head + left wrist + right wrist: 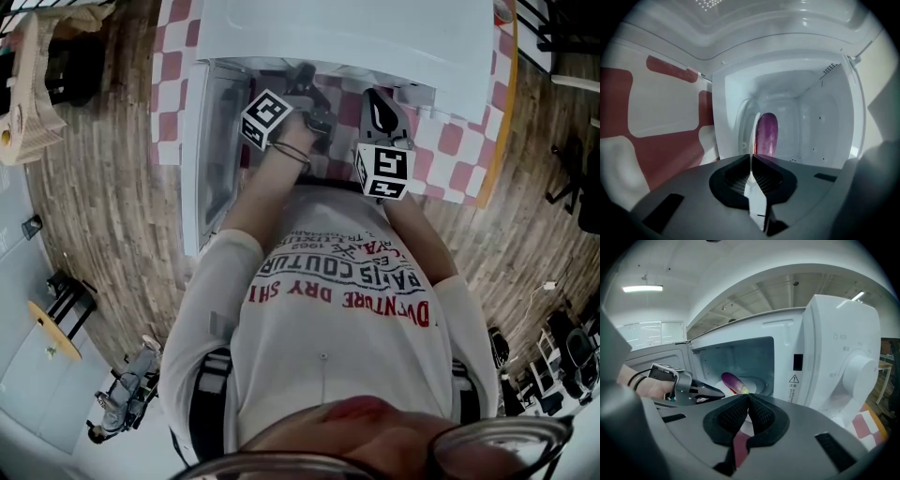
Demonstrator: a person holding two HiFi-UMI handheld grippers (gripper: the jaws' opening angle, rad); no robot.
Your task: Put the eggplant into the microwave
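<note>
A purple eggplant [767, 133] lies inside the white microwave [347, 37], on the pale turntable [757, 383]; in the right gripper view the eggplant [733, 382] shows a greenish end. My left gripper [751, 157] is shut with nothing between its pads, just outside the cavity and apart from the eggplant. It also shows in the right gripper view as the left gripper [712, 391], held by a hand in front of the opening. My right gripper [747, 397] is shut and empty, to the right of the opening. Both show in the head view: left gripper [314, 98], right gripper [380, 112].
The microwave door [211, 150] stands open to the left. The control panel with its round knob [862, 371] is to the right of the cavity. A red-and-white checked cloth [450, 141] covers the table. A wooden floor [103, 216] surrounds it, with chairs at the right.
</note>
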